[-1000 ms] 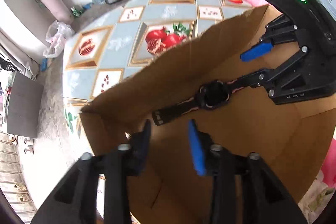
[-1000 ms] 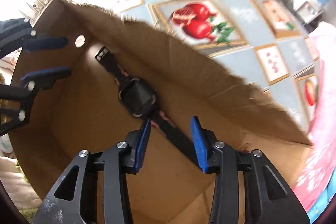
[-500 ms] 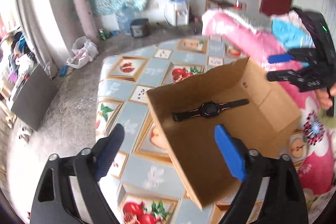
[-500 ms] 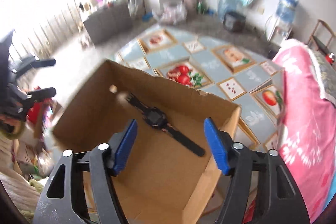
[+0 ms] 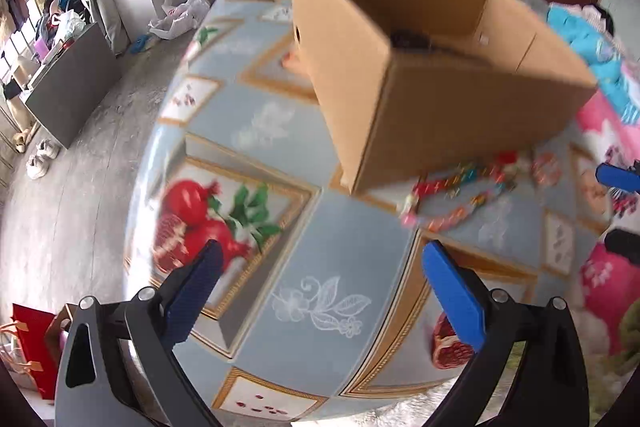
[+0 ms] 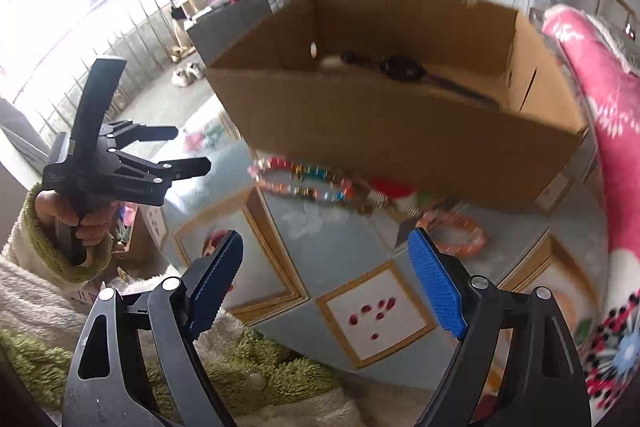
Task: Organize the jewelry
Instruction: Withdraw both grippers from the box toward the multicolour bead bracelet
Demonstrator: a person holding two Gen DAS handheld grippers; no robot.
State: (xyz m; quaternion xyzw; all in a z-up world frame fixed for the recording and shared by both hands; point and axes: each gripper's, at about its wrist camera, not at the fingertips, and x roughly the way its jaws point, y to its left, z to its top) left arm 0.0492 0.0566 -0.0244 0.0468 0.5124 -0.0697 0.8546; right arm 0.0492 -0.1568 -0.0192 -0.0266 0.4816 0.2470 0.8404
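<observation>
A black watch [image 6: 404, 69] lies on the floor of the open cardboard box [image 6: 400, 131]; in the left wrist view only its dark face [image 5: 408, 39] shows over the box [image 5: 420, 95] rim. Colourful beaded bracelets [image 5: 452, 195] [image 6: 304, 181] and an orange one [image 6: 456, 239] lie on the table in front of the box. My left gripper [image 5: 320, 249] [image 6: 190, 147] hovers over the table, short of the beads, its jaws opening with nothing between them. My right gripper [image 6: 325, 237] [image 5: 618, 211] hangs just short of the bracelets, jaws also opening and empty.
The round table [image 5: 280, 155] wears a blue cloth with fruit pictures; its near edge curves just under both grippers. A pink blanket [image 6: 600, 107] lies at the right. A hand in a green fluffy sleeve [image 6: 60, 247] holds the left gripper. A red bag [image 5: 28, 339] stands on the floor.
Both grippers have drawn back out of the box and spread their jaws wide. The watch stays inside the box. The bracelets in front of the box have come into view.
</observation>
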